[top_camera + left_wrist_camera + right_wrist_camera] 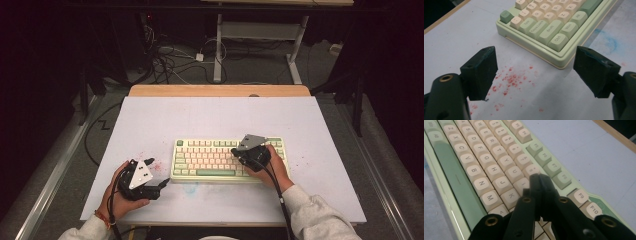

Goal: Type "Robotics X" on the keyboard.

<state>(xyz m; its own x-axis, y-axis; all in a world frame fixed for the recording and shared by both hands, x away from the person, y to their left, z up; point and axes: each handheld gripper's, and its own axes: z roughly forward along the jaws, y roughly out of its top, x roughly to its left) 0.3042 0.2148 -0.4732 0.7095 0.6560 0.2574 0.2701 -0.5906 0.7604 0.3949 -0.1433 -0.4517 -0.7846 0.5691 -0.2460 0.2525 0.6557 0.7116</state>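
Note:
A green and cream keyboard [210, 159] lies flat near the middle of the white table top [215, 120]. My left gripper [158, 172] is low over the table just left of the keyboard's near-left corner. It is open, and in the left gripper view [535, 51] its wide-set jaws frame that corner of the keyboard [554, 27] with nothing between them. My right gripper [233, 149] hovers over the keyboard's right half and is shut. In the right gripper view its closed tips [539, 177] hang just above the cream keys [499, 162] near the number row, holding nothing.
Red specks [510, 80] stain the table beside the keyboard's left end, and a faint blue smear [610, 41] lies in front of it. The wooden table edge [220, 90] runs along the far side. Cables [170, 62] and a desk frame [260, 30] stand on the floor beyond.

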